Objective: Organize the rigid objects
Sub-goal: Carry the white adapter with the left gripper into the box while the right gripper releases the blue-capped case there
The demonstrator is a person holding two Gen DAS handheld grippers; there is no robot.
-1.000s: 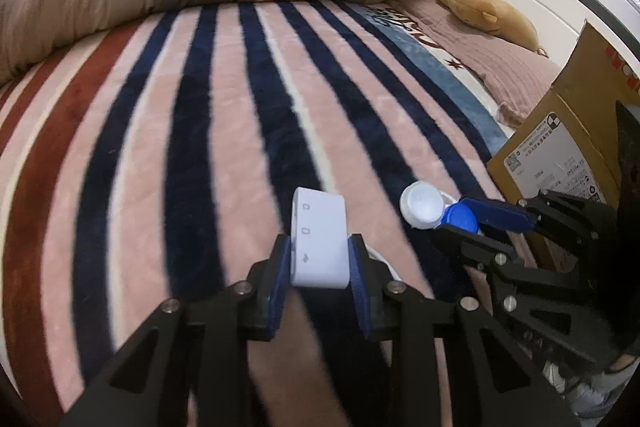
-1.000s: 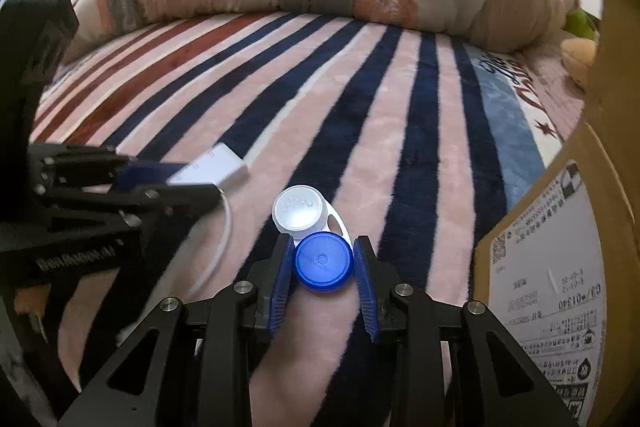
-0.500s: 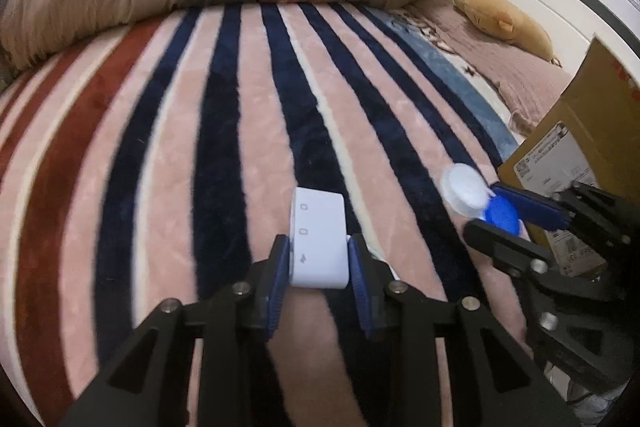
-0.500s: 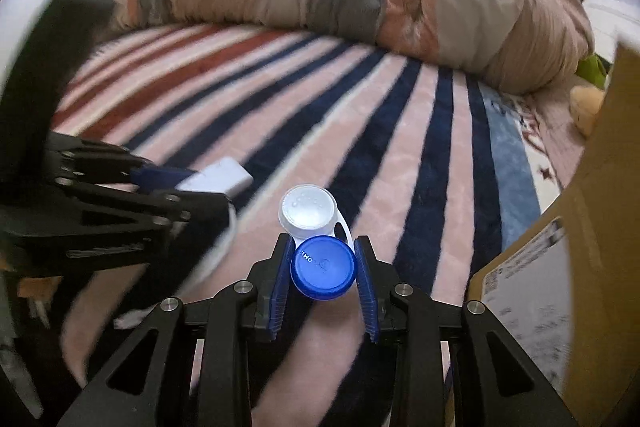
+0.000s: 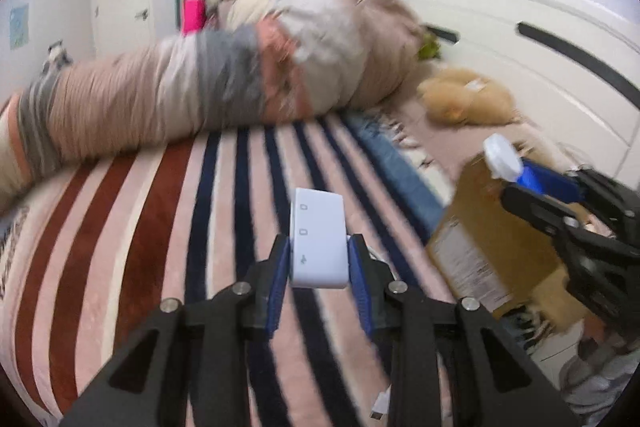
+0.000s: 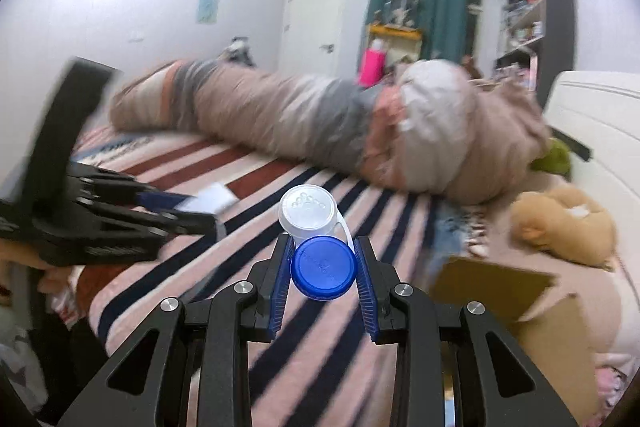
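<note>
White adapter (image 5: 319, 239) sits pinched in my left gripper (image 5: 319, 259), blue pads pressing both its long sides, port marks facing up. It's off the bed, held in the air above the striped blanket (image 5: 120, 227). A thin white cable end w/ a plug shows low in the left wrist view, below the gripper; can't tell for sure if it's attached to the adapter.

Contact lens case (image 6: 318, 247) is in my right gripper (image 6: 323, 267): pads squeeze the blue cap from both sides, the white cap sticks out fwd past the fingertips, tilted up a bit. Also clear of the blanket.

Both grippers are side by side over the bed. In the right wrist view the left gripper is at the left edge w/ the adapter poking out of it; in the left wrist view the right gripper is at the right edge, white cap leading.

Cardboard box (image 5: 500, 247) is just right of the blanket, flap up, printed label on its side; the right gripper is in front of/over it in the left view. From the right cam the box is lower right, open flap nearest.

Rolled duvet (image 6: 340, 123) lies across the far side of the bed. Tan plush toy (image 6: 560, 223) on the pink sheet near the white headboard (image 5: 520, 27). Bkgd is motion-blurred in both views.
</note>
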